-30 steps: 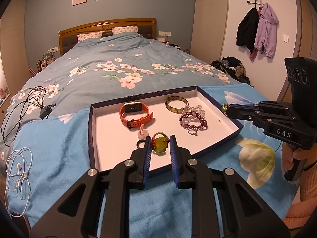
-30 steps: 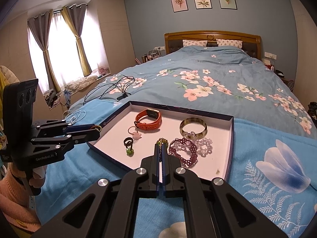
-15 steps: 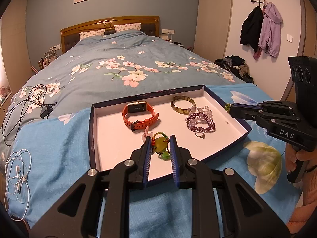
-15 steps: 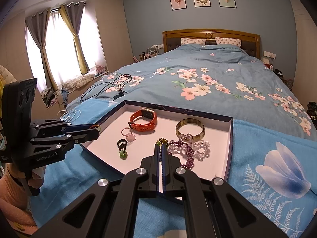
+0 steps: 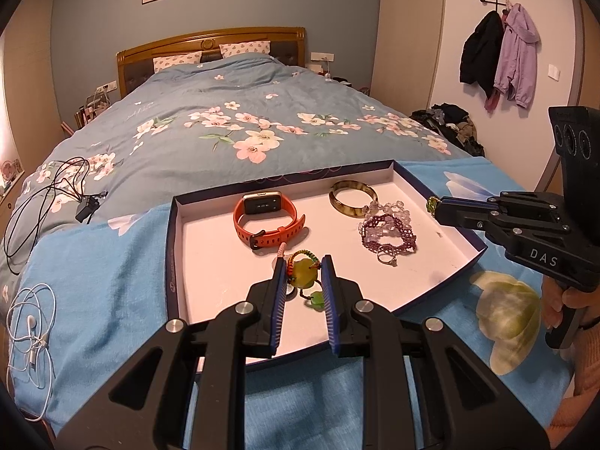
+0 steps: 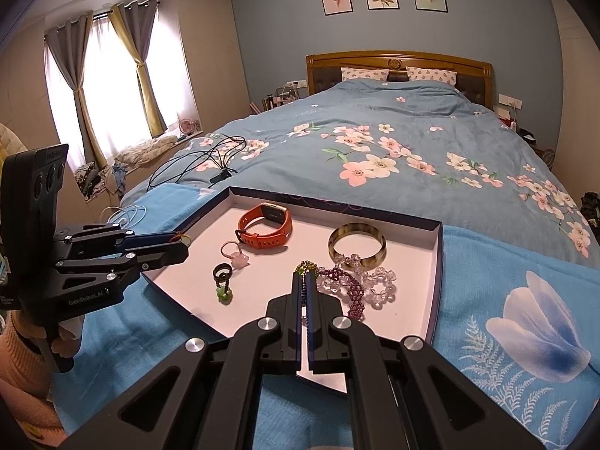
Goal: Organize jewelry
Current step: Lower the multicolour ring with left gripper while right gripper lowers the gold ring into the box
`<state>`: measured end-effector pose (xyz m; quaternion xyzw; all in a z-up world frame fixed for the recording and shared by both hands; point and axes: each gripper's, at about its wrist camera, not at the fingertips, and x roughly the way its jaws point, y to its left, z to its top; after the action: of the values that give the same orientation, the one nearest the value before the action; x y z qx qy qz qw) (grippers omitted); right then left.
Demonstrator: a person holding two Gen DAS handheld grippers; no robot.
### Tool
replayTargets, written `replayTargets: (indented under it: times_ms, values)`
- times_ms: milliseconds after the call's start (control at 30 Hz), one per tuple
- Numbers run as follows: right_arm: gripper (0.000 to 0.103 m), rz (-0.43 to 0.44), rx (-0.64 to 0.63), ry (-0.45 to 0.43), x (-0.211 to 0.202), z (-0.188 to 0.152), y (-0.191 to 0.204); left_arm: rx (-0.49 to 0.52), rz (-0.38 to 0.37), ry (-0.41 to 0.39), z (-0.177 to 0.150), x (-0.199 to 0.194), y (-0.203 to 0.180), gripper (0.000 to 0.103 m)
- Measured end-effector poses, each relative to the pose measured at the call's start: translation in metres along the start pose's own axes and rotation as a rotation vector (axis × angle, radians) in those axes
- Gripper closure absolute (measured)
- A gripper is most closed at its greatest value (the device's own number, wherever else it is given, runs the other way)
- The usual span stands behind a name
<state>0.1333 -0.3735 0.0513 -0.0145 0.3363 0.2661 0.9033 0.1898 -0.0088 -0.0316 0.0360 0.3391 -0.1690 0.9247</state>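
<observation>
A shallow navy tray [image 5: 170,247] with a white floor lies on the blue bedspread, also in the right wrist view [image 6: 437,262]. In it are an orange watch [image 5: 268,215], a horn bangle [image 5: 352,198], purple and clear bead bracelets [image 5: 388,230], a small ring [image 5: 386,258] and a black ring with a green charm [image 6: 222,281]. My left gripper [image 5: 303,273] is shut on a yellow-green stone pendant [image 5: 303,274] with a braided cord, just above the tray's near part. My right gripper [image 6: 306,273] is shut on a green-gold bead chain [image 6: 307,266], over the tray's right side.
White earphones [image 5: 30,333] lie at the left bed edge. Black cables [image 5: 48,195] lie further back on the floral duvet [image 5: 243,123]. Coats [image 5: 498,52] hang on the right wall. Clothes are piled on the floor below them.
Both grippers have moved forward over the tray, which looks nearer and larger. Each keeps its hold on its piece. The tray's contents have not moved.
</observation>
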Motion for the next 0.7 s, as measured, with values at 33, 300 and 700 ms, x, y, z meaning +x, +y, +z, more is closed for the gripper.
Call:
replayTargets:
  times_ms: [33, 300, 700]
  values:
    - [0.102, -0.001, 0.000, 0.003, 0.001, 0.000, -0.001, 0.000, 0.001, 0.001, 0.000, 0.001, 0.000, 0.084]
    - [0.102, -0.003, 0.001, 0.014, 0.007, 0.000, -0.005, -0.002, 0.012, 0.016, 0.001, 0.011, 0.002, 0.084]
    - [0.102, -0.006, -0.003, 0.026, 0.014, 0.002, -0.007, -0.007, 0.023, 0.034, 0.003, 0.021, 0.003, 0.084]
